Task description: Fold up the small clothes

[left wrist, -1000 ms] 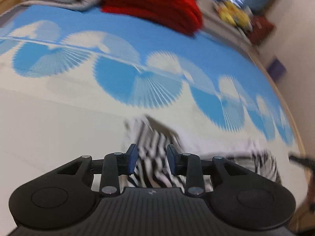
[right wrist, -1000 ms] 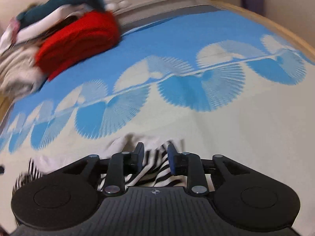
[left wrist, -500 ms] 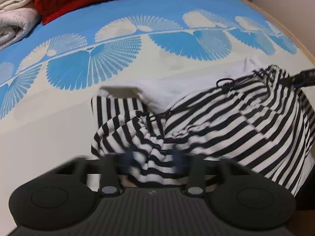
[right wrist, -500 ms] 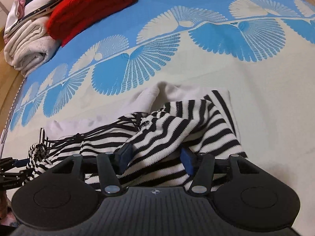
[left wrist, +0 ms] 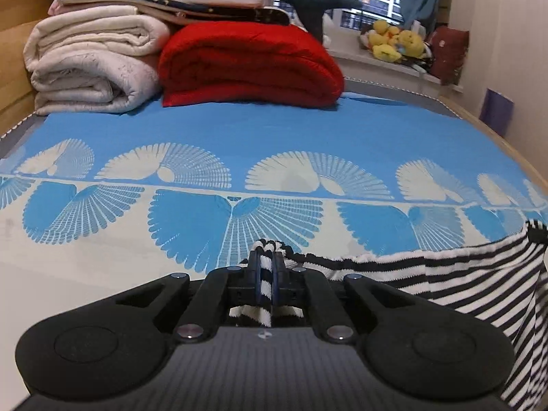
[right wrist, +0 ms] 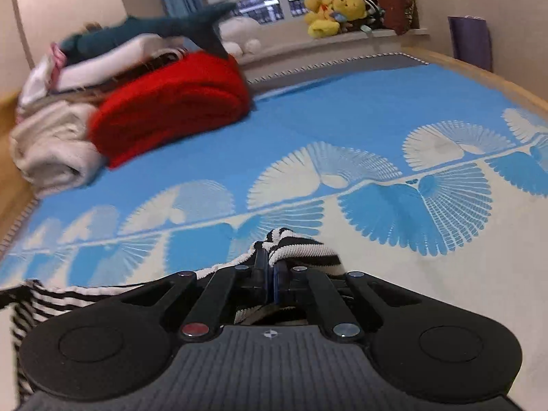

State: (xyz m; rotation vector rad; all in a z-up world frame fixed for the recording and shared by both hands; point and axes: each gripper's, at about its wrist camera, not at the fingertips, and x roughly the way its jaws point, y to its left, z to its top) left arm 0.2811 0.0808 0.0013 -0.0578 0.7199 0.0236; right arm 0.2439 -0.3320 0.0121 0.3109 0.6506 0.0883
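A striped garment, black & white, is held up off a bed by two grippers. In the left wrist view, the left gripper is seen w/ its jaws pressed together on a bunched edge of the garment; a strip of striped cloth is pinched between the blue pads & pokes out above & below them. From there the cloth is stretched toward the right side of the bed, hanging as a sheet whose top hem runs roughly level.

In the right wrist view, the right gripper is likewise clamped on a bunched fold of the same garment, w/ cloth spilling over the fingertips & trailing off left, where more stripes are seen near the picture's lower left edge. This view is blurred, so the exact part gripped can't be told, possibly a hem or waistband.

The bed is covered by a bedspread, blue toward the far edge & cream toward the near edge, w/ fan-shaped motifs along the boundary. At the far left corner of the bed, folded cream blankets are stacked beside a folded red blanket. A dark shark plush is laid on top of the pile. Yellow soft toys are set on the windowsill beyond the bed's far edge.
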